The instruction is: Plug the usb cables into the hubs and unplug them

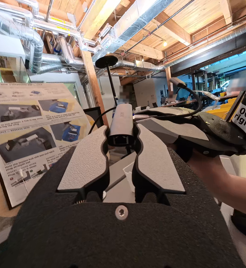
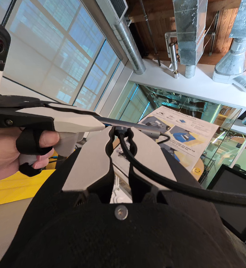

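Note:
My left gripper [image 1: 121, 134] is shut on a grey metal hub [image 1: 121, 120], held in the air with its end port facing the camera. My right gripper [image 2: 121, 129] is shut on a dark USB plug [image 2: 120, 128] whose black cable [image 2: 155, 172] loops back to the right over the gripper. The plug meets the side of the hub [image 2: 128, 125]. In the left wrist view the right gripper [image 1: 138, 117] comes in from the right, its plug [image 1: 139, 116] at the hub's right side. In the right wrist view the left gripper [image 2: 103, 125] reaches in from the left, holding the hub's end.
A printed instruction board [image 1: 25, 130] leans at the left and also shows in the right wrist view [image 2: 177, 130]. A dark monitor [image 2: 235, 203] stands low at the right. Yellow bins [image 1: 223, 108] sit behind the right gripper. A person's hand [image 2: 6, 152] holds the left gripper's handle. Both grippers' tips are close together, under 4 cm apart.

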Demonstrator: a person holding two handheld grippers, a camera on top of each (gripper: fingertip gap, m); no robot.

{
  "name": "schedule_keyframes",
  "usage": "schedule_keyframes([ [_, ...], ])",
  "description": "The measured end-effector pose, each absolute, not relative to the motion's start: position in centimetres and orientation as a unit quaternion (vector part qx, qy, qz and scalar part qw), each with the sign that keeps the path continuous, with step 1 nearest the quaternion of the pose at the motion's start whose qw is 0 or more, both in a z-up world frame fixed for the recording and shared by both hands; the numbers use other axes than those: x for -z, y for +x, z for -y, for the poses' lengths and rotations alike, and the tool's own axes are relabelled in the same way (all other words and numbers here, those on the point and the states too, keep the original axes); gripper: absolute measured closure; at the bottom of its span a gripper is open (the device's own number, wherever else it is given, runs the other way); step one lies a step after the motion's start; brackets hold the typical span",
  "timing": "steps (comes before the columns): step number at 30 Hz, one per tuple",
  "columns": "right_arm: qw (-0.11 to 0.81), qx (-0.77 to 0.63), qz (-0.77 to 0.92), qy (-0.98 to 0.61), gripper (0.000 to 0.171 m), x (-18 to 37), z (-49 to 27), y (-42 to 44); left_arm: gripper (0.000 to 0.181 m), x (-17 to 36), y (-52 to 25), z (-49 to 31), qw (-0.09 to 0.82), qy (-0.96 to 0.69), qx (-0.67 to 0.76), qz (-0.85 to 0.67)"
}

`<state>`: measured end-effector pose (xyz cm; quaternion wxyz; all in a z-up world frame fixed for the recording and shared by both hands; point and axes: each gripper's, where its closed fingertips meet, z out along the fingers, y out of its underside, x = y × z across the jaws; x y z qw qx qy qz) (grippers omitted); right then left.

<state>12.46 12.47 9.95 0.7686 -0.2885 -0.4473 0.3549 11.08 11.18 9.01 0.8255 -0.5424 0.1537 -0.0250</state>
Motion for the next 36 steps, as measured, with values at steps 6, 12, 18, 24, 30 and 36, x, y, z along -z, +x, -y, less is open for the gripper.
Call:
schedule_keyframes([
  [6, 0.794, -0.352, 0.424, -0.256, 0.153, -12.0, -11.8, 14.4, 0.148, -11.2, 12.9, -10.6, 0.842, -0.510, -0.017, -0.177],
  [12, 0.816, -0.330, 0.403, -0.250, 0.153, -13.1, -12.0, 15.8, 0.148, -12.2, 14.2, -11.0, 0.851, -0.495, -0.015, -0.176],
  [18, 0.814, -0.327, 0.411, -0.250, 0.153, -13.4, -12.2, 16.1, 0.148, -12.6, 14.4, -11.2, 0.850, -0.495, -0.012, -0.181],
  [24, 0.814, -0.360, 0.408, -0.204, 0.153, -15.0, -10.5, 18.1, 0.148, -14.3, 7.5, -9.9, 0.879, -0.473, 0.001, -0.061],
  [30, 0.764, -0.361, 0.459, -0.274, 0.153, -14.3, -13.1, 16.7, 0.148, -14.0, 7.6, -9.7, 0.853, -0.508, -0.051, -0.114],
  [36, 0.496, -0.366, 0.605, -0.505, 0.152, -7.7, -16.2, 17.9, 0.148, -11.0, 6.5, -12.3, 0.801, -0.586, -0.003, -0.122],
])
